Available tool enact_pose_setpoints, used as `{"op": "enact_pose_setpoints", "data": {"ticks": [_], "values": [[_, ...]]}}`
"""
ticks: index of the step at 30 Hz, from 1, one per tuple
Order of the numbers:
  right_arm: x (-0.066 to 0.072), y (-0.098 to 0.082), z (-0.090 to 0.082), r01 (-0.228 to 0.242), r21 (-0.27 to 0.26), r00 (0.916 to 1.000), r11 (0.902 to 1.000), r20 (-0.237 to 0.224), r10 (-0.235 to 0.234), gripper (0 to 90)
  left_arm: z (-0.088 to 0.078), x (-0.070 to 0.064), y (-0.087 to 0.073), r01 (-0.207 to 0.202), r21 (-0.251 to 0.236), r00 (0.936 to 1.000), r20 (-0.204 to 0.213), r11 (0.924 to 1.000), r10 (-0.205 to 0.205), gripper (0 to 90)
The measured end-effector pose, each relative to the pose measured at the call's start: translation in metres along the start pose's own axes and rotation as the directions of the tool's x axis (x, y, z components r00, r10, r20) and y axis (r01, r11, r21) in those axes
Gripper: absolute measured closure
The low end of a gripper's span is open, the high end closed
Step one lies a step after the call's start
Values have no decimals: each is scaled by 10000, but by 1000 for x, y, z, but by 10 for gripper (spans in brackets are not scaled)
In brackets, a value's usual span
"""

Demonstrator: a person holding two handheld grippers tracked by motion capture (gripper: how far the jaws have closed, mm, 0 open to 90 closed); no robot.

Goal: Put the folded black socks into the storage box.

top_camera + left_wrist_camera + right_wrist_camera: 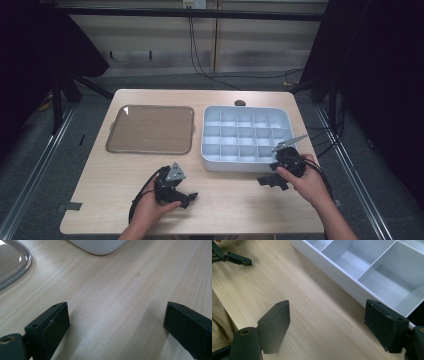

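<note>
On the wooden table lie a shallow brown tray at the left and a white box of several empty compartments at the right. My left gripper rests low near the front edge, below the tray's right corner. Its jaws stand wide apart over bare wood. My right gripper sits just in front of the box's near right corner, open, nothing between its jaws. The box wall runs close by its right jaw.
A small dark object lies at the table's far edge behind the box. The tray's rim and the box's corner show ahead of the left gripper. The left gripper's fingers appear far off in the right gripper view.
</note>
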State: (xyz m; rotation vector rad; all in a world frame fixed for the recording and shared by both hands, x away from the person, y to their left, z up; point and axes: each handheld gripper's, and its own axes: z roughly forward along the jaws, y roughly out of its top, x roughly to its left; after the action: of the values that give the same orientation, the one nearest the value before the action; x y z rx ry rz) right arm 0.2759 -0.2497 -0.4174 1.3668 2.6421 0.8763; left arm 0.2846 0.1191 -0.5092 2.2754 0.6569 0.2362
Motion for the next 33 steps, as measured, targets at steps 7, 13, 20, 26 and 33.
{"op": "enact_pose_setpoints", "data": {"ticks": [7, 13, 20, 26, 33], "values": [[3, -2, 5, 81, -38, 9999, 10000, -95, -81, 210, 0, 0, 0, -4, 15, 10000, -34, 10000, 4, 58], [5, -3, 9, 131, -119, 9997, 9998, -209, -133, 210, 0, 0, 0, -1, 12, 10000, -27, 10000, 1, 58], [11, -4, 15, 232, -122, 9990, 9997, -370, -236, 210, 0, 0, 0, 0, -3, 10000, 1, 10000, 0, 58], [13, -6, 20, 243, -226, 9983, 9994, -518, -254, 210, 0, 0, 0, -4, 14, 10000, -27, 10000, 5, 58], [15, -10, 27, 173, -303, 9978, 9994, -627, -191, 210, 0, 0, 0, -1, 12, 10000, -25, 10000, 1, 58]]}}
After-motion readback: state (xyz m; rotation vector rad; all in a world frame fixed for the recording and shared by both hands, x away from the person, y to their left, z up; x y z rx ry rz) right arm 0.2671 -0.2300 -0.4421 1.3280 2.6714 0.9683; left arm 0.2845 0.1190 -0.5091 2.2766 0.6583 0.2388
